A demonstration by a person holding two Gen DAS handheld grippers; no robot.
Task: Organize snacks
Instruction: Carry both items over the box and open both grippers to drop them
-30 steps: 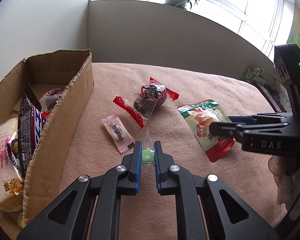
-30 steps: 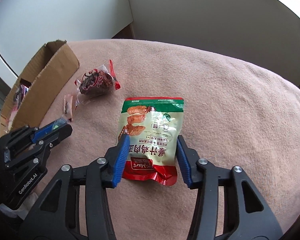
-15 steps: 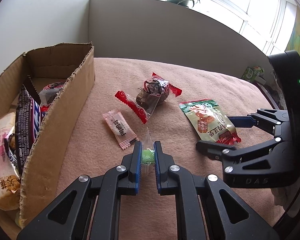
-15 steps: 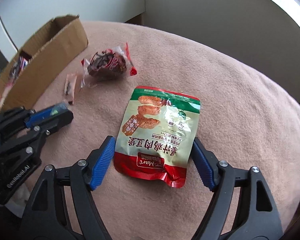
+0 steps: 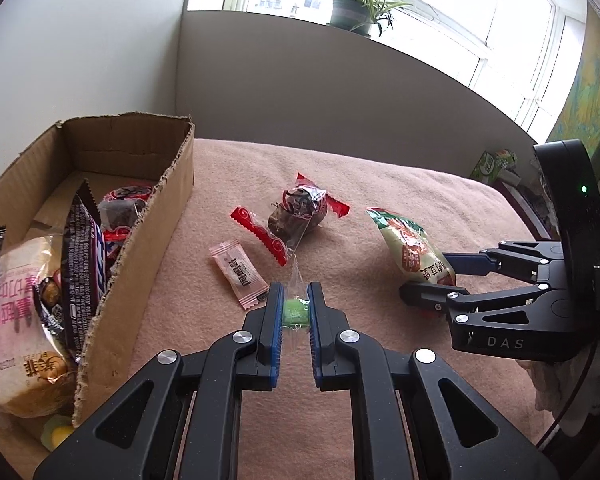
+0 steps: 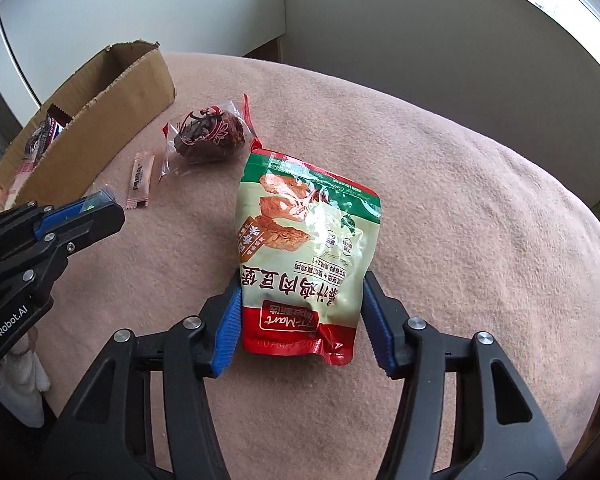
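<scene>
Closing on the green-and-red pouch (image 6: pixel 304 264), the right gripper (image 6: pixel 302 324) has its fingers at either edge of the bag's lower end, and the pouch looks tilted up off the pink blanket (image 6: pixel 460 208). A firm squeeze before moving should stop the slick foil slipping. The left gripper (image 5: pixel 296 312) pinches a small green candy (image 5: pixel 295 311) in its clear wrapper, fingers nearly together. Both should go to the cardboard box (image 5: pixel 172 200) at the left, already part filled. A pink sachet (image 5: pixel 239 272) and a dark wrapped snack (image 5: pixel 296 216) lie loose between.
</scene>
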